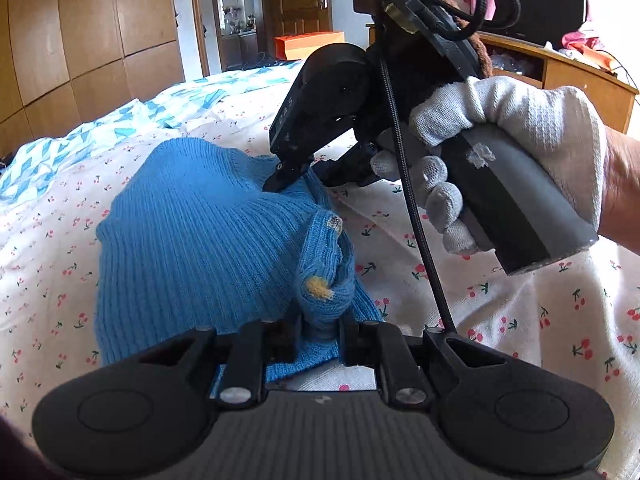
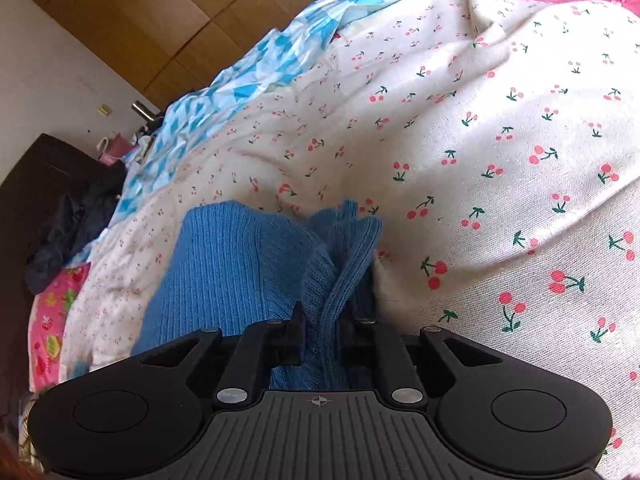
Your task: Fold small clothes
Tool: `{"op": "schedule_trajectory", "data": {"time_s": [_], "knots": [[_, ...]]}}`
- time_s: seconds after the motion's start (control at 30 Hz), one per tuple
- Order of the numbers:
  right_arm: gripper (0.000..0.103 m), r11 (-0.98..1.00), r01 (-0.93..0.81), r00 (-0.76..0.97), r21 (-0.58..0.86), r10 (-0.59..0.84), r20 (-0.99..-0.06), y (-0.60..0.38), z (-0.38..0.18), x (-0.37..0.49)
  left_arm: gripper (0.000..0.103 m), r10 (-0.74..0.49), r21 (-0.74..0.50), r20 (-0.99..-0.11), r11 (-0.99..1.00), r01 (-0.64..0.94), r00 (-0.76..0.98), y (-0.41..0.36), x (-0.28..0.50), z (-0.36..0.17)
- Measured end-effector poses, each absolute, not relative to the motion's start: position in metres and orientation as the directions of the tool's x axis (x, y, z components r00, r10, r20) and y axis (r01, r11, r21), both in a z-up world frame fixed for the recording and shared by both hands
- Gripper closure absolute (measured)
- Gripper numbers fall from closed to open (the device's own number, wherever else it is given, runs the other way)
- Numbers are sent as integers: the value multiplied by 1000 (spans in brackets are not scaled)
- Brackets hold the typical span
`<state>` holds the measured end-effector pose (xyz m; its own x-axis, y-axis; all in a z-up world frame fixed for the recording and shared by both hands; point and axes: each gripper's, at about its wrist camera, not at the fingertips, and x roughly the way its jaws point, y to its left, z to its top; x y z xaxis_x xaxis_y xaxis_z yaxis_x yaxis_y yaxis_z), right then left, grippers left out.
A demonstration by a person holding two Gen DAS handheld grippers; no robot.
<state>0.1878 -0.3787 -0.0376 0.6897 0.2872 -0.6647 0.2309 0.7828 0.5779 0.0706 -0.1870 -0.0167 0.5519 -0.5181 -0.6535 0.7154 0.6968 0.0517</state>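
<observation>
Cherry-print bedsheet [image 2: 500, 140] carries a blue ribbed knit garment [image 1: 192, 232], its bunched edges pinched by both the left gripper [image 1: 318, 330] and right gripper [image 2: 326, 320].

Sweater [image 1: 192, 232]: solid blue rib knit, one small yellow-orange patch [image 1: 319, 287] near its bunched edge. Bedsheet [image 1: 500, 312]: cream-white, printed with small red cherries on green stems. Toward the far edge of the bed, second cloth [image 2: 224, 84]: light blue and white geometric triangles. Pink fabric [image 2: 52, 320] at the bed's corner, with red and green fruit print. Both grippers: left gripper [image 1: 318, 334] black, right gripper [image 2: 326, 322] black, grey ribbed body. Glove [image 1: 532, 136] on the right hand: white knit. Handle [image 1: 516, 192]: grey and black. Wardrobe [image 1: 80, 32]: brown wood. Box [image 1: 308, 44]: orange.
</observation>
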Motion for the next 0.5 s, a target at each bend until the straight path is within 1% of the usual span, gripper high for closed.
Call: {"op": "schedule_trajectory", "data": {"time_s": [0.1, 0.2, 0.33, 0.4, 0.5], "knots": [[86, 789, 228, 698, 571, 277, -661, -380, -31, 183, 81, -535, 27, -660, 685, 728, 527, -182, 64, -11], [79, 824, 228, 721, 518, 215, -659, -377, -15, 167, 77, -570, -21, -652, 673, 740, 500, -171, 58, -1], [79, 879, 206, 760, 430, 134, -637, -365, 9, 133, 76, -611, -87, -651, 649, 755, 450, -151, 43, 11], [79, 902, 126, 777, 413, 169, -606, -350, 19, 118, 76, -618, -98, -636, 659, 745, 462, -139, 38, 18], [79, 904, -7, 759, 428, 284, -586, -326, 22, 105, 75, -597, -97, -615, 705, 702, 515, -123, 41, 26]]}}
